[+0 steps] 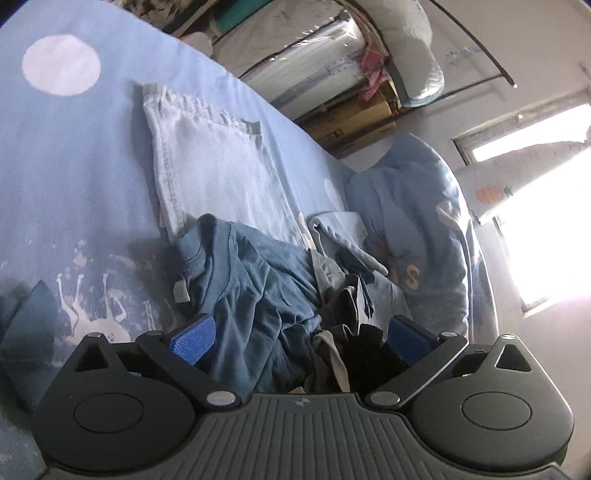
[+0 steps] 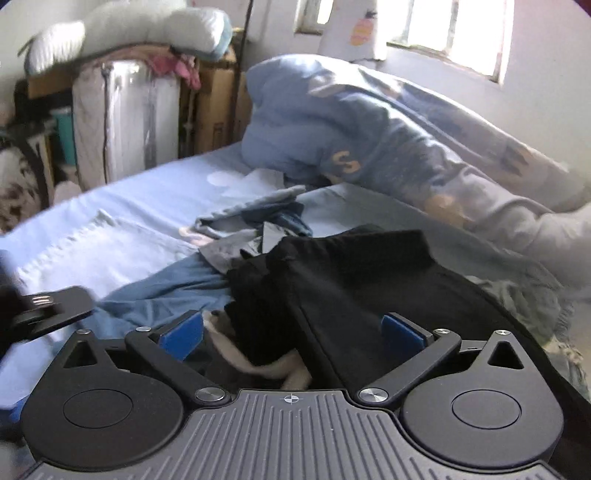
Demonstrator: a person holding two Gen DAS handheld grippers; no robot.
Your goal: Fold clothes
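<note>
A heap of loose clothes lies on the blue bed sheet (image 1: 74, 166). A crumpled blue shirt (image 1: 251, 288) sits just ahead of my left gripper (image 1: 299, 334), which is open, its blue pads wide apart over the heap without pressing it. Beyond it lie folded pale jeans (image 1: 214, 162), flat on the sheet. In the right wrist view a black garment (image 2: 351, 273) lies under and between the spread pads of my right gripper (image 2: 291, 332), which is open. The blue shirt (image 2: 166, 284) and pale jeans (image 2: 96, 251) lie to its left. Part of the left gripper's body (image 2: 48, 306) shows at the left edge.
A bunched blue duvet (image 2: 369, 129) is piled along the bed's window side, close behind the heap. Cardboard boxes (image 2: 218, 110), a plastic-wrapped white bundle (image 2: 125, 122) and a pillow (image 2: 140, 29) stand past the bed's far edge. Bright windows (image 2: 450, 33) are in the wall.
</note>
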